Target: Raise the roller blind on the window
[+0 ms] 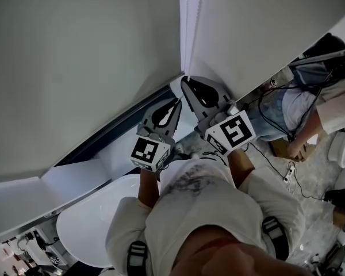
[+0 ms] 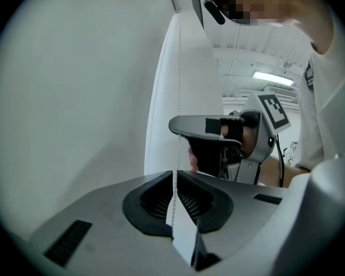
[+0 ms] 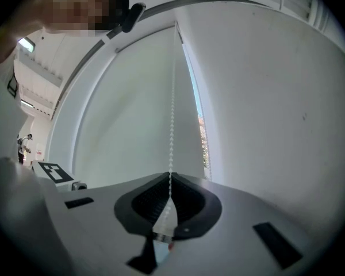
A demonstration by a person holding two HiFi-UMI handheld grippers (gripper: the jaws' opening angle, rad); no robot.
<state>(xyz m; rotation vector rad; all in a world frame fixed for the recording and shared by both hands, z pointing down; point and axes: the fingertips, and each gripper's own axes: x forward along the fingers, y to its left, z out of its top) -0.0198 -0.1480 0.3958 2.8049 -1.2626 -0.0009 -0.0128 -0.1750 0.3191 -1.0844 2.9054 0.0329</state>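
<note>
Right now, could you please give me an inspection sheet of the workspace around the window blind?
Surface: white ledge under the window; nothing seen on it.
Job's things: roller blind covers the window as far as the view shows; its bead chain hangs straight in front.
Clutter: nothing seen near the blind.
Grippers: left gripper and right gripper are both shut on the bead chain, the right one higher up.
Cables: black cables trail over the floor at the right.
Surroundings: pale wall beside the blind; another person at the right.
</note>
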